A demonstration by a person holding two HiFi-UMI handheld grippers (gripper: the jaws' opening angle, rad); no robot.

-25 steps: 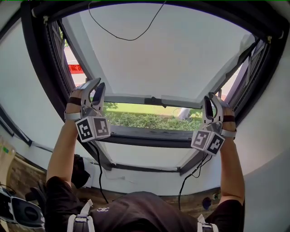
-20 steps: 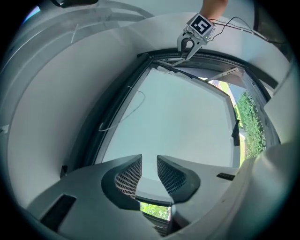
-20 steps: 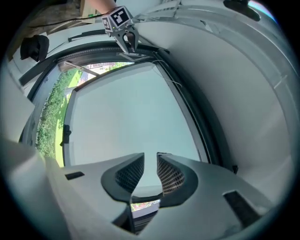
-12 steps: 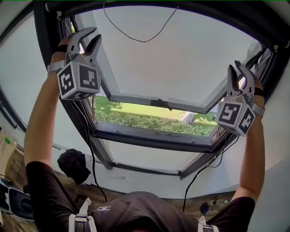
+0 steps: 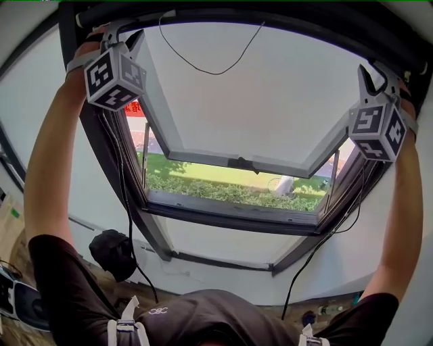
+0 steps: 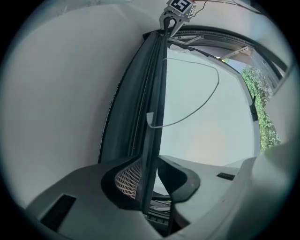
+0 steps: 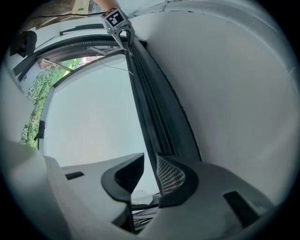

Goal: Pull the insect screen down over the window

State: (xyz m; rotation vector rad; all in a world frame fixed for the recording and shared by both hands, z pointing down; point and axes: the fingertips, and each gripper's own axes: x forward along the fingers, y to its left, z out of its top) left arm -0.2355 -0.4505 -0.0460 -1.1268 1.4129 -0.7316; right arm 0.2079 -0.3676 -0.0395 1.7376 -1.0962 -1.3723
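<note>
The rolled-up insect screen's dark bar (image 5: pixel 270 17) runs along the top of the window frame. A thin black cord (image 5: pixel 203 67) loops down from it. My left gripper (image 5: pixel 114 28) is raised to the bar's left end, my right gripper (image 5: pixel 376 71) to its right end. In the left gripper view the bar (image 6: pixel 152 93) passes between the spread jaws of the left gripper (image 6: pixel 149 165), against the left pad, with a gap to the right pad. In the right gripper view the bar (image 7: pixel 150 103) runs down to the right pad of the right gripper (image 7: pixel 150 161), and light shows between the jaws.
The white window sash (image 5: pixel 257 101) is tilted open, its handle (image 5: pixel 243 164) at the lower edge, with a green hedge (image 5: pixel 230 192) outside. Cables (image 5: pixel 125 203) hang from both grippers. A black bag (image 5: pixel 111 250) lies on the floor at the left.
Both grippers have risen from the lower edge of the sash to the dark bar at the top of the frame. The jaws look unchanged.
</note>
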